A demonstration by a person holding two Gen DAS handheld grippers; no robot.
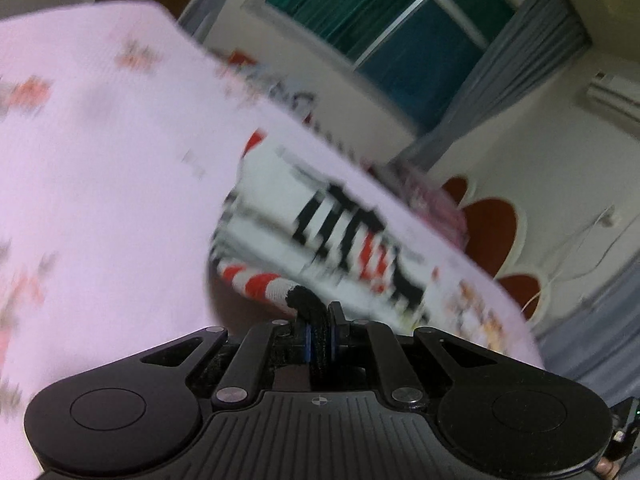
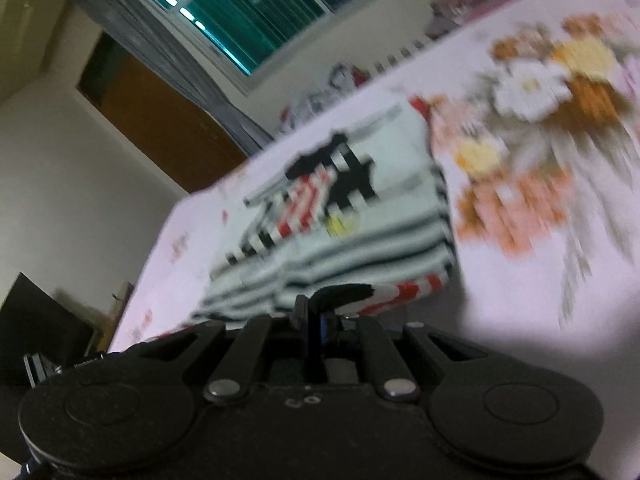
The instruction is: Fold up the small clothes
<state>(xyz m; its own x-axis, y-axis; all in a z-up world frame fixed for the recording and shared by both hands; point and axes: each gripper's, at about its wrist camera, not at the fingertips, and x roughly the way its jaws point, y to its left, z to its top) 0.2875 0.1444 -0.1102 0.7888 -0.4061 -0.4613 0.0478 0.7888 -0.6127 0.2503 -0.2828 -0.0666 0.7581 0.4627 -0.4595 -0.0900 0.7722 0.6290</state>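
Observation:
A small white shirt with thin dark stripes, a black and red print and red-and-white striped cuffs lies on a pink flowered bedsheet. My left gripper is shut on the shirt's black-trimmed near edge, beside a red-and-white cuff. In the right wrist view the same shirt spreads ahead on the sheet. My right gripper is shut on its near black-trimmed edge, next to a striped cuff. Both views are motion-blurred, and the near hem looks lifted off the sheet.
A window with grey curtains stands beyond the bed. A pile of other clothes lies at the far bed edge. A red scalloped headboard and a wooden door are in view.

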